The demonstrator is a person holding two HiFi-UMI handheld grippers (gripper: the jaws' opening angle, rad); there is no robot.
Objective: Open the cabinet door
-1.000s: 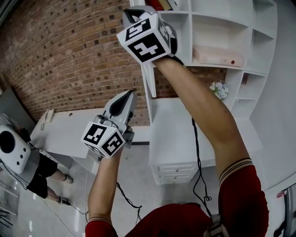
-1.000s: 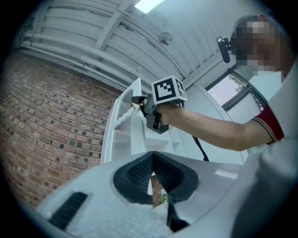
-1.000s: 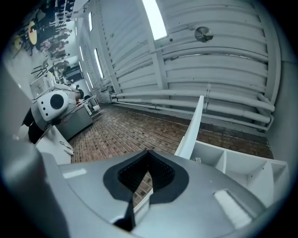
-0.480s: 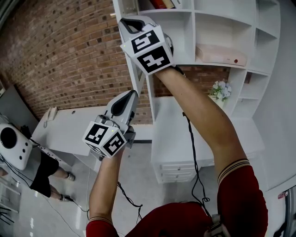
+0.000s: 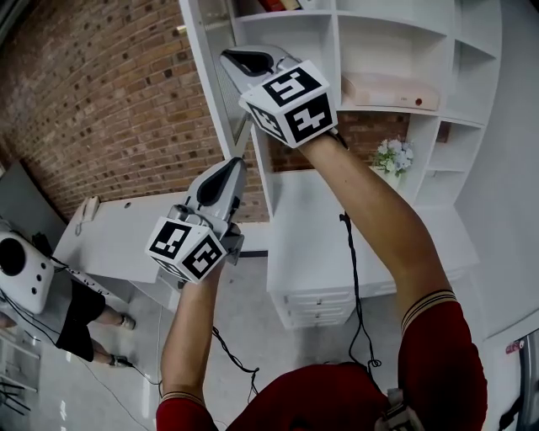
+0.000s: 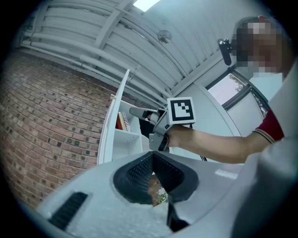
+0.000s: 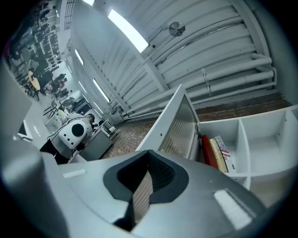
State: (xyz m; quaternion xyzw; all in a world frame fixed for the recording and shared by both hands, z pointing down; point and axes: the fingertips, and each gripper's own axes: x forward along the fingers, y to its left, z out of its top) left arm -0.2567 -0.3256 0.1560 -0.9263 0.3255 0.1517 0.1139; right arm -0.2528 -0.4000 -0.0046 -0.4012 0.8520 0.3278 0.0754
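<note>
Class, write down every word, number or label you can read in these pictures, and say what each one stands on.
Nothing here can be read as text.
Books: the spine print is too small to read.
Marker cubes: black-and-white patterns only, no words.

Bright, even light fills all three views. In the right gripper view a long ceiling light strip [image 7: 126, 29] burns out to pure white, and another ceiling panel [image 6: 145, 3] clips at the top edge of the left gripper view. The head view is sharp, with soft shadows under the white shelves [image 5: 396, 50] and a pale sheen on the glossy floor [image 5: 253, 311]. Both gripper views are strong fisheye (black vignette in every corner), so the ceiling beams [image 7: 223, 60] bow. The near shells of the left gripper [image 6: 153, 167] and the right gripper [image 7: 145, 172] look soft and grainy, out of focus
</note>
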